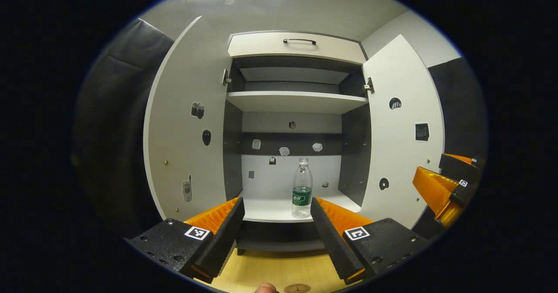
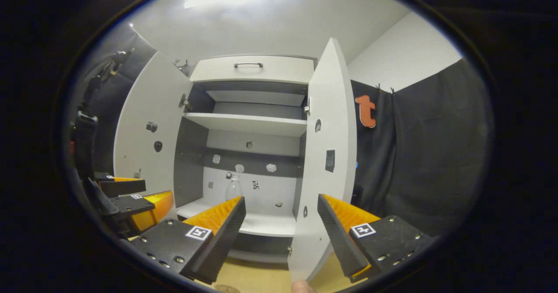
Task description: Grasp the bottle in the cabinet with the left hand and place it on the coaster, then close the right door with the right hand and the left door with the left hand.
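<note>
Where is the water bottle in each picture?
Left gripper view: the bottle stands upright on the cabinet's bottom shelf, near the middle of the picture, just above the gap between the left tool's fingers.
Right gripper view: the bottle peeks out left of centre, its lower part hidden behind one finger of the right tool.
Shared landmark: the drawer handle at the cabinet's top.

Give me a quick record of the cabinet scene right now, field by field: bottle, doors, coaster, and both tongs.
bottle: upright on the lower cabinet shelf, near the front edge
left door: open
right door: open
coaster: at the bottom edge of the left gripper view, on the wooden surface, bare
left tongs: open, aimed at the bottle, not touching it
right tongs: open, in front of the right door's edge
</note>
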### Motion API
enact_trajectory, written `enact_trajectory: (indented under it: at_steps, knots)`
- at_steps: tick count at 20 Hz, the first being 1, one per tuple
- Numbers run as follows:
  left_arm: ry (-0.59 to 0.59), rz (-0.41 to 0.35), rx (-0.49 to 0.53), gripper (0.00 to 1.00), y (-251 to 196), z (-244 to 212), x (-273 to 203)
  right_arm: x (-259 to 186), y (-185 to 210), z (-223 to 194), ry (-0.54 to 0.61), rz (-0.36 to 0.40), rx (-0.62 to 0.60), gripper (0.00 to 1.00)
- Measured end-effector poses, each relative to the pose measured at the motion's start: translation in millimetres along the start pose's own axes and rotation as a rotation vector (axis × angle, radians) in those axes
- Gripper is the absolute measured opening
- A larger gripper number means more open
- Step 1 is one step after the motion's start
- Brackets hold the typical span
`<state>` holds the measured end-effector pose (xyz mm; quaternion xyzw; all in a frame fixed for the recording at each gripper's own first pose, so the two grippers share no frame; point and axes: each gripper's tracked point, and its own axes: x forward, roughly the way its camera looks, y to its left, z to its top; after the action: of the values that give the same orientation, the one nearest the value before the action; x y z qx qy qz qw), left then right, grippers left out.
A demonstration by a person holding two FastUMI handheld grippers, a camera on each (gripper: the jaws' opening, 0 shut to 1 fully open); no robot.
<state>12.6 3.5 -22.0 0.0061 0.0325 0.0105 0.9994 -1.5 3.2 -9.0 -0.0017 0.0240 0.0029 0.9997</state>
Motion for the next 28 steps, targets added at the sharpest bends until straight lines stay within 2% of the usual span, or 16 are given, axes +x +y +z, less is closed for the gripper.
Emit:
enact_trajectory:
  at_steps: [7,10,17,21,22,28]
  knots:
    - [0.011,-0.061,-0.032,0.96,-8.0,-4.6,37.2,-5.4,-17.1,1.8,-0.002,-0.045,-0.005,1.0]
    - [0.013,-0.102,-0.059,0.96,-16.8,-4.4,66.9,-11.4,-36.0,0.2,0.0,-0.096,-0.016,1.0]
    - [0.035,-0.169,-0.022,0.97,-41.6,-11.2,146.1,-22.6,-88.5,-12.0,0.023,-0.245,-0.033,1.0]
    - [0.064,-0.181,0.004,0.96,-52.1,-23.6,196.1,-26.0,-117.8,-22.2,0.041,-0.326,-0.031,0.97]
    - [0.077,-0.185,0.002,0.96,-54.2,-29.0,208.4,-27.0,-124.0,-26.1,0.05,-0.341,-0.025,1.0]
    - [0.155,-0.192,-0.021,0.97,-63.4,-58.6,262.9,-28.6,-152.7,-48.1,0.102,-0.392,-0.013,1.0]
